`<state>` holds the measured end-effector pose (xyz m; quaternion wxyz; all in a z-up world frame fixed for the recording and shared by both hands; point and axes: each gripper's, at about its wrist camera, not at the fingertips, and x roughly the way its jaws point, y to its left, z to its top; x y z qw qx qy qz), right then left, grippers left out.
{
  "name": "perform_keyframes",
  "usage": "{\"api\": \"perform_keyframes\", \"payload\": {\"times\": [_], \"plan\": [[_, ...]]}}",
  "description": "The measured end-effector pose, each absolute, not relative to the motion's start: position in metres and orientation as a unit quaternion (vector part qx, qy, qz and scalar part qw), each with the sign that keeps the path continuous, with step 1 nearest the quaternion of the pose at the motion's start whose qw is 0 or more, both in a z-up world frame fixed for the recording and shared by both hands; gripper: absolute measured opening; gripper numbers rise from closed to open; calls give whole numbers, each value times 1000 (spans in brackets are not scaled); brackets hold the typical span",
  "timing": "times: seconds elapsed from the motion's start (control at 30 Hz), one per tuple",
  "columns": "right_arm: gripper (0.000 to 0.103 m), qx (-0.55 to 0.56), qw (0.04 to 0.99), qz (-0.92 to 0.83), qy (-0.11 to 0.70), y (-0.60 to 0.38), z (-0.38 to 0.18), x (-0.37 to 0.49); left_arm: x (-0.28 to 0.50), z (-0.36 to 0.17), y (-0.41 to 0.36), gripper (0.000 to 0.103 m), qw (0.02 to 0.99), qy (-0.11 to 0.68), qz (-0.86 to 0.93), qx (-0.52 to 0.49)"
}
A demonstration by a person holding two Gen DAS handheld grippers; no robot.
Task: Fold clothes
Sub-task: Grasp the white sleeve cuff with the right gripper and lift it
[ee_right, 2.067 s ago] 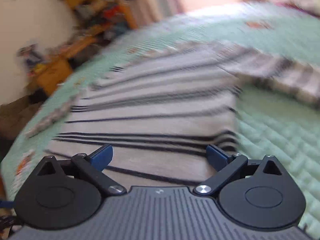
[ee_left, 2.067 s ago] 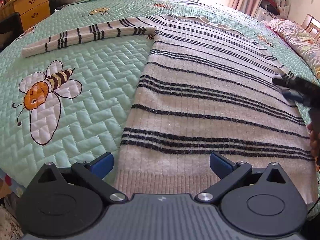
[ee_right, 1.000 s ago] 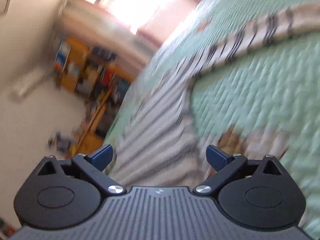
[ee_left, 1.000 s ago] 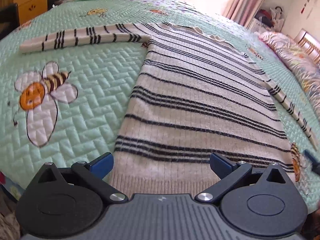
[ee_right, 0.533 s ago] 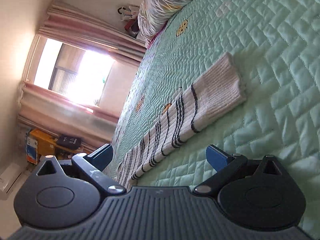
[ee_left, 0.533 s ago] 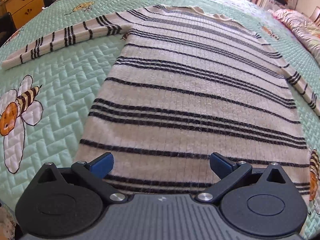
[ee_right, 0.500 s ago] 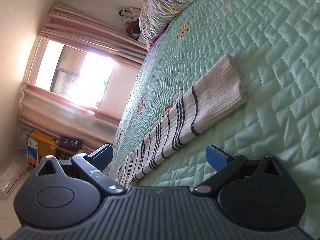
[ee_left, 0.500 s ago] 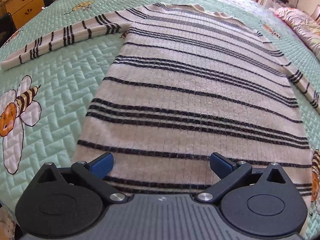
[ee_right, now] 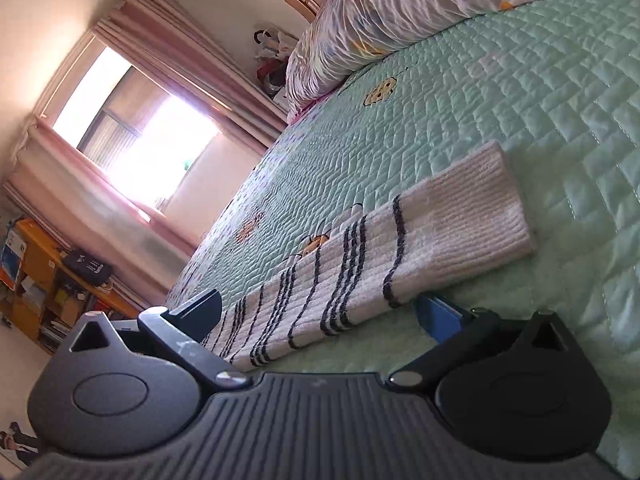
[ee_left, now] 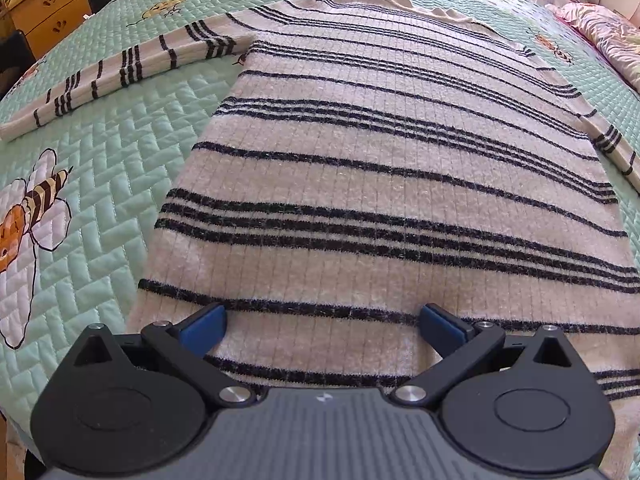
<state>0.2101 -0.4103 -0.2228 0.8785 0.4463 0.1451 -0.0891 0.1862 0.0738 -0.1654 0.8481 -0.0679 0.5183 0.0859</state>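
Sweater lies flat on the bed, its right sleeve running lengthwise away from the spread, empty right hand-held gripper, nearer than the spread left hand-held gripper above the hem.

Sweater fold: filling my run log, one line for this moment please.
sweater flat, unfolded | left gripper open over hem | right gripper open at sleeve

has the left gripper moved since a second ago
Yes. The left gripper has advanced over the striped sweater: its fingers now sit past the hem, and the quilt's bee print has slid to the view's left edge.
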Motion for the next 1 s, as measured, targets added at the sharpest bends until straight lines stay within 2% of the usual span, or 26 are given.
{"api": "perform_keyframes", "payload": {"times": [0.63, 1.0], "plan": [[103, 405, 904, -97, 99, -409, -228, 229, 189, -169, 73, 103, 849, 517, 90, -66], [103, 374, 913, -113, 115, -401, -227, 235, 185, -170, 71, 103, 855, 506, 93, -65]]}}
